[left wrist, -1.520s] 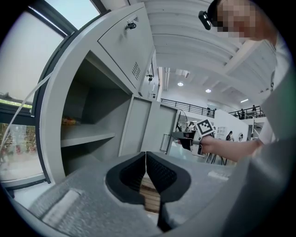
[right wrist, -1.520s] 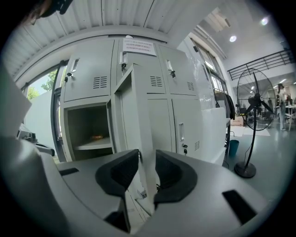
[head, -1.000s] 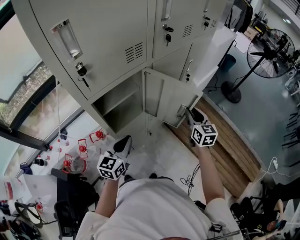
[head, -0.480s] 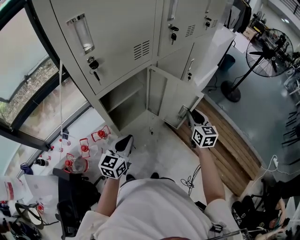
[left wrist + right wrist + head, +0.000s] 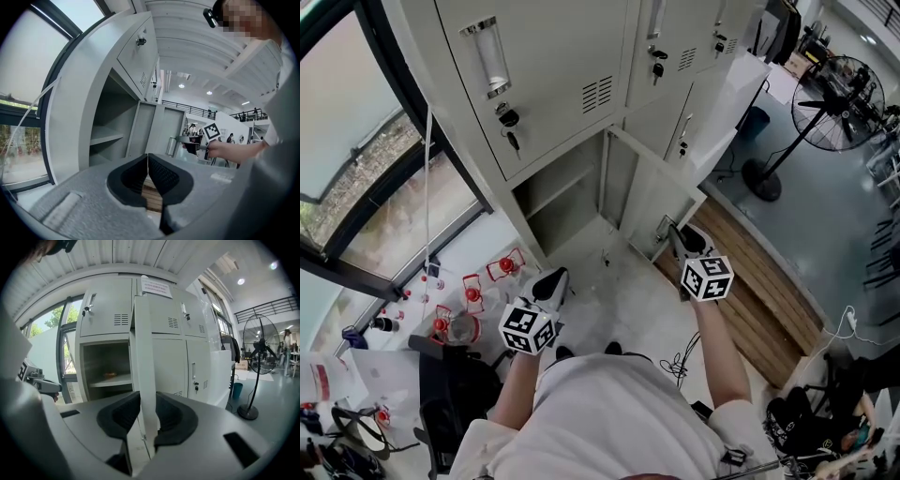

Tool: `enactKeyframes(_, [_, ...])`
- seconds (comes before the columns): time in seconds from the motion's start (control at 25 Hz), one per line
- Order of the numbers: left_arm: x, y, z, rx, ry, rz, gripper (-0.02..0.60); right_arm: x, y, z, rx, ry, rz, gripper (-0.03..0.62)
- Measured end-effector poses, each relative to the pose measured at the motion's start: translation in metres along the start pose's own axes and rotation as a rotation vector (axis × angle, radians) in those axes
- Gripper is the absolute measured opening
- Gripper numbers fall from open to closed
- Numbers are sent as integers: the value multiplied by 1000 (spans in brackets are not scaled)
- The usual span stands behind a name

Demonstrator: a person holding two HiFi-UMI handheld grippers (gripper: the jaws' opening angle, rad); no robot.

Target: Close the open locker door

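Here, locker door (image 5: 143, 333) seemingly tight between jaws of right hand-held gripper (image 5: 148, 401).

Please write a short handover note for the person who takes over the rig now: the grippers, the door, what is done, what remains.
Left gripper: shut, empty, held low, apart from the lockers.
Right gripper: shut on the free edge of the locker door.
Door: stands open, swung out from the lower compartment.
Done: the door edge is gripped.
Left: swing the door shut, then let go.
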State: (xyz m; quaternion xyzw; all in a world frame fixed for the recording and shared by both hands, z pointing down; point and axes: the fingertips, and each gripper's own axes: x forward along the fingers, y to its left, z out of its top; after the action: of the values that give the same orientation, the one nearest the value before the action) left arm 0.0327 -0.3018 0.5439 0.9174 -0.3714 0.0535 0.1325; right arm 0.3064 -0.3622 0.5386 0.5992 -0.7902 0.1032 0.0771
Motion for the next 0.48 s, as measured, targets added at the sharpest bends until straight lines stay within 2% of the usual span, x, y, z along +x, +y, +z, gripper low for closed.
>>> enactKeyframes(0.48, [-8,6,-4,-5,9,-31,15,-8,57,-7,-34,4,72,103])
